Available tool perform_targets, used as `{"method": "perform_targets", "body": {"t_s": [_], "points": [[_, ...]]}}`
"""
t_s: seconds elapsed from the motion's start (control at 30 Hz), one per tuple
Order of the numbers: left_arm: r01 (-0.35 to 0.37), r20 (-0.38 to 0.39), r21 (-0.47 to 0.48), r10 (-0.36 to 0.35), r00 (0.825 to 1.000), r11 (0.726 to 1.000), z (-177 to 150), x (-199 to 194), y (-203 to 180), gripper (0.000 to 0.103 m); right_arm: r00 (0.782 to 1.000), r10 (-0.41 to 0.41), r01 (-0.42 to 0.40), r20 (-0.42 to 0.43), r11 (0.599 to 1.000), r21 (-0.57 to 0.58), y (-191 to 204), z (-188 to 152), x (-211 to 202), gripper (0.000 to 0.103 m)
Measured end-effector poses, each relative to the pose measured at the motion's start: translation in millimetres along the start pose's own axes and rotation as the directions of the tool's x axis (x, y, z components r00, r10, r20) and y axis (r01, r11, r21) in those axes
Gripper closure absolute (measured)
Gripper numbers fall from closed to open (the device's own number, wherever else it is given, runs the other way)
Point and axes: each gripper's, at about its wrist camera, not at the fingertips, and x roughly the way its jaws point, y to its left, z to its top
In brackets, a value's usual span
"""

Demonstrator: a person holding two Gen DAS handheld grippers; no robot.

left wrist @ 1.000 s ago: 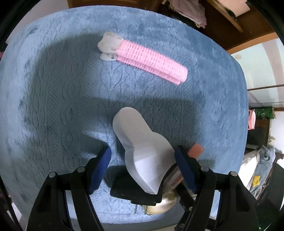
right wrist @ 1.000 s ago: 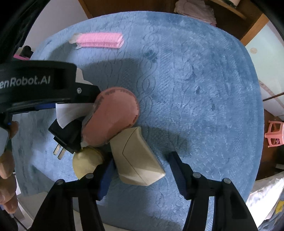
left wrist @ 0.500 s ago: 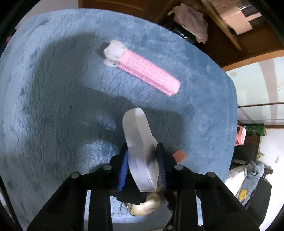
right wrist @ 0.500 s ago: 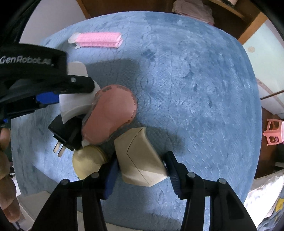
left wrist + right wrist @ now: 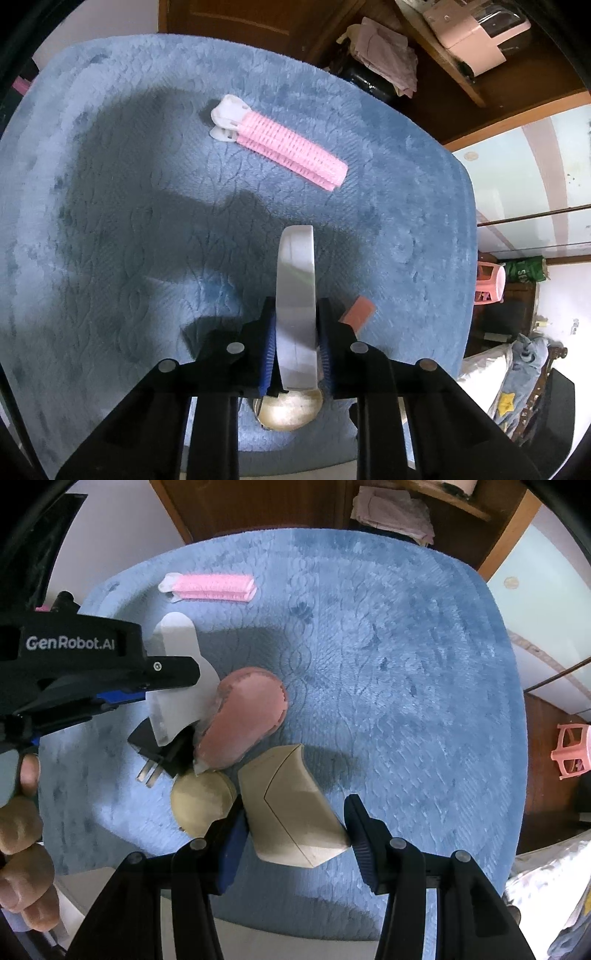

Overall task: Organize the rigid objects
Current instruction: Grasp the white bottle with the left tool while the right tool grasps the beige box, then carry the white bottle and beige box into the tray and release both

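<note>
My left gripper (image 5: 295, 343) is shut on a flat white pear-shaped piece (image 5: 296, 291) and holds it on edge above the blue mat (image 5: 110, 221); it also shows in the right wrist view (image 5: 177, 686). My right gripper (image 5: 295, 830) stands open around a beige wedge-shaped block (image 5: 291, 812), its fingers close to both sides. A pink pear-shaped piece (image 5: 243, 720), a black plug (image 5: 162, 753) and a beige round piece (image 5: 201, 801) lie in a pile beside the wedge. A pink hair roller clip (image 5: 280, 142) lies farther back on the mat, also in the right wrist view (image 5: 210, 587).
The mat covers a small round-cornered table. A dark wooden cabinet with folded cloth (image 5: 384, 55) stands behind it. A pink stool (image 5: 572, 749) is on the floor at the right. A person's hand (image 5: 22, 834) holds the left gripper.
My left gripper closed on the white piece and lifted it, turning it on edge. My right gripper narrowed around the beige wedge.
</note>
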Motion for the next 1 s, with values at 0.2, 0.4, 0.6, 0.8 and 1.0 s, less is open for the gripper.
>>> {"method": "perform_targets", "body": {"t_s": [0.2,0.4,0.6,0.8,1.0], "points": [[0.005,0.034,0.02,-0.006,0.999,1.0,-8,-17,-6,0.082,0.999,0.018,-0.019,0.032,1.0,0.01,-8,-9,-22,0.051],[0.026,0.083,0.084,-0.033,0.996,0.996,-29,-58,-16,0.082,0.995,0.049,-0.05,0.085,0.999,0.013,-10,-25,-52,0.051],[0.035,0.115,0.157,-0.054,0.992,0.987,-66,-108,-17,0.082,0.985,0.071,-0.068,0.154,0.997,-0.021,4,-42,-90,0.051],[0.003,0.147,0.255,-0.042,0.988,0.967,-118,-151,-20,0.082,0.975,0.09,-0.077,0.205,0.995,-0.07,11,-81,-134,0.051],[-0.049,0.165,0.314,-0.004,0.986,0.948,-169,-166,-17,0.082,0.974,0.086,-0.065,0.211,0.992,-0.109,12,-136,-157,0.051]]}}
